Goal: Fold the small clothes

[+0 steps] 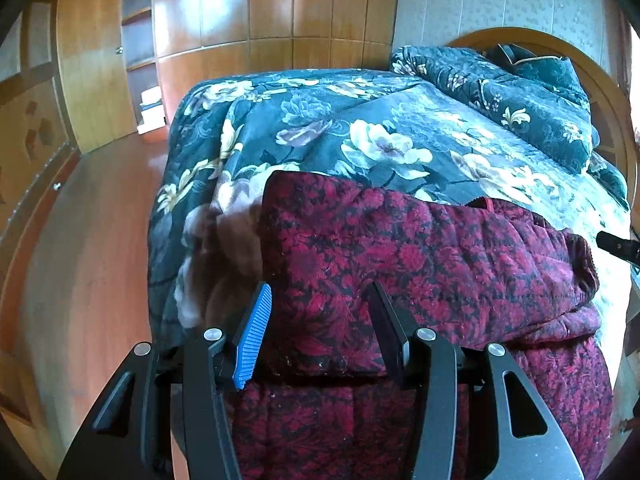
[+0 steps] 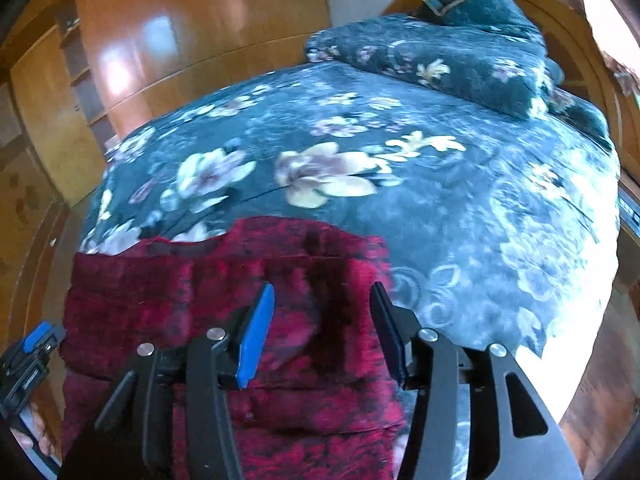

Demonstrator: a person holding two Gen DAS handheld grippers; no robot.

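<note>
A dark red, flower-patterned quilted garment lies folded into a thick bundle at the near edge of the bed. My left gripper stands over its left part with the jaws apart. The fold's edge runs between the fingers, and the blue pad shows bare. My right gripper hovers over the garment's right end, open, with no cloth pinched. The right gripper's tip shows at the right edge of the left wrist view. The left gripper and a hand show at the lower left of the right wrist view.
A teal flowered bedspread covers the bed. A folded quilt in the same pattern lies against the curved wooden headboard. Wooden wardrobes line the far wall, and bare wooden floor lies to the left of the bed.
</note>
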